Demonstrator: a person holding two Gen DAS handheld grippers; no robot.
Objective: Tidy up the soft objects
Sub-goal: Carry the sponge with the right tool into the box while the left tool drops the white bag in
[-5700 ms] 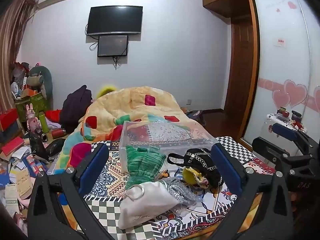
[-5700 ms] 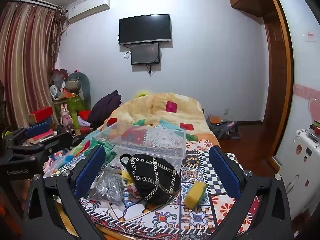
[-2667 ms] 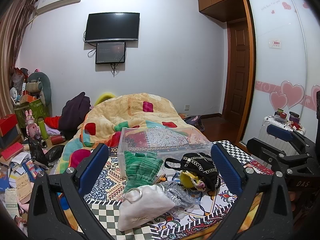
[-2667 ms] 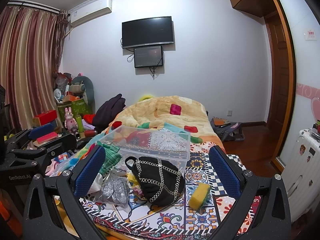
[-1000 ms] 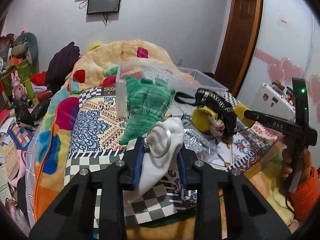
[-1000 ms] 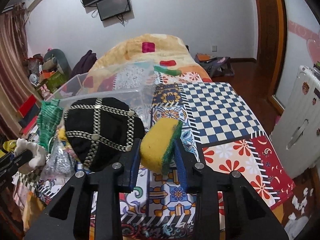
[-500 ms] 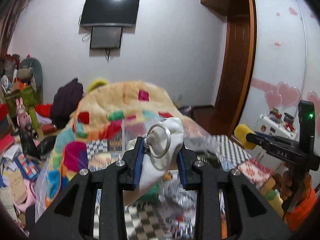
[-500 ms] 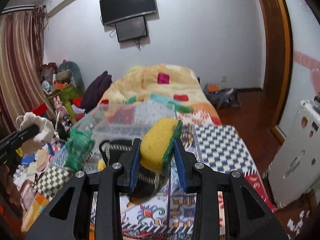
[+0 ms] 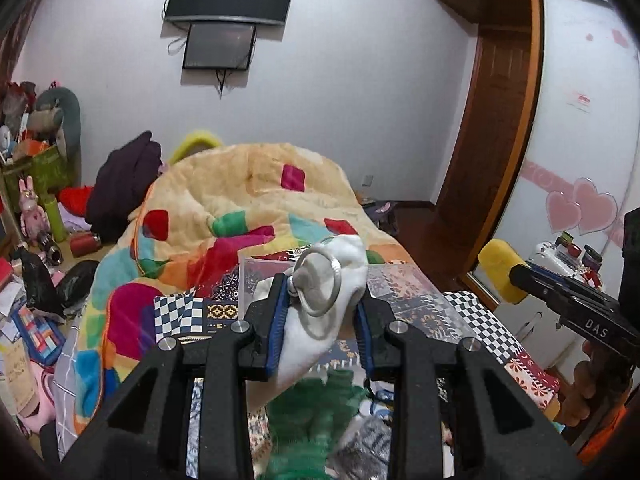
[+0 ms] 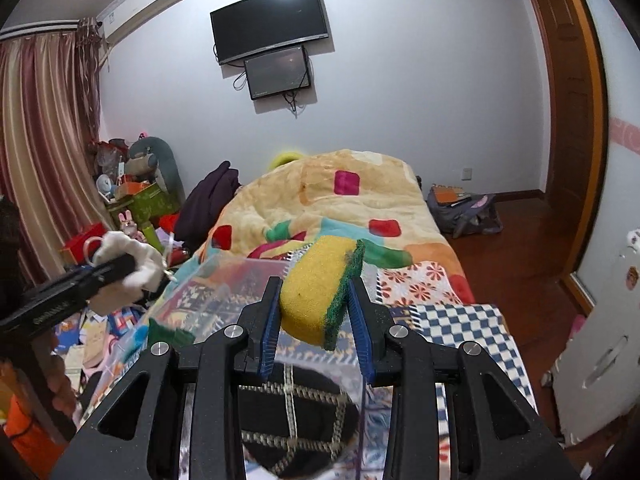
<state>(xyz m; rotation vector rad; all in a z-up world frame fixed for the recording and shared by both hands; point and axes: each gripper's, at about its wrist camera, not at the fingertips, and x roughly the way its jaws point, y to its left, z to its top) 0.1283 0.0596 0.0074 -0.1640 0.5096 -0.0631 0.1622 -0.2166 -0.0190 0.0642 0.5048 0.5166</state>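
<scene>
My left gripper [image 9: 322, 300] is shut on a white cloth pouch with a metal ring [image 9: 320, 304] and holds it in the air in front of the clear plastic bin [image 9: 404, 280]. My right gripper [image 10: 314, 304] is shut on a yellow sponge with a green scouring side [image 10: 320, 292], held above the bin [image 10: 224, 280]. The sponge [image 9: 498, 266] and right gripper also show at the right of the left wrist view. The pouch [image 10: 128, 264] shows at the left of the right wrist view. A green knit cloth [image 9: 316, 416] and a black bag with gold chains [image 10: 296, 424] lie below.
The bin sits on a patterned bedspread [image 10: 460, 328], with a heaped yellow patchwork quilt [image 9: 240, 208] behind it. A silver mesh item [image 9: 360, 448] lies near the green cloth. Clutter and toys [image 9: 36, 216] fill the floor at left. A white appliance [image 10: 600, 344] stands at right.
Both grippers closed on their objects about a second ago and lifted them off the bed. In the last half second both have moved closer to the bin.
</scene>
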